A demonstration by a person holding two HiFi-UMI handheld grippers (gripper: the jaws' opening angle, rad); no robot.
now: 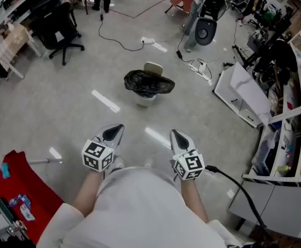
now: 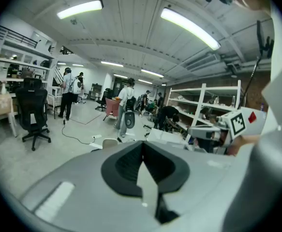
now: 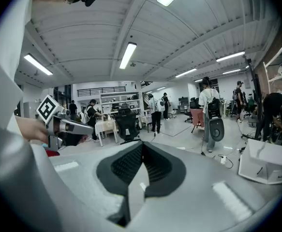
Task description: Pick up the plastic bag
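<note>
A black plastic bag [image 1: 148,82] lines a small white bin [image 1: 146,100] that stands on the floor ahead of me, with a pale lid [image 1: 153,67] behind it. My left gripper [image 1: 120,127] and right gripper [image 1: 174,133] hang side by side, well short of the bin and pointing toward it. Both are shut with nothing between the jaws. In the left gripper view the black jaws [image 2: 141,145] meet in a closed line, and likewise in the right gripper view [image 3: 141,146]. The bag is hidden behind the gripper body in both gripper views.
A black office chair [image 1: 61,29] stands far left and a red cloth-covered thing [image 1: 22,187] lies near left. A white box [image 1: 242,93] and shelving [image 1: 294,118] line the right. Cables [image 1: 120,44] and a fan [image 1: 207,31] lie beyond the bin. People stand far back.
</note>
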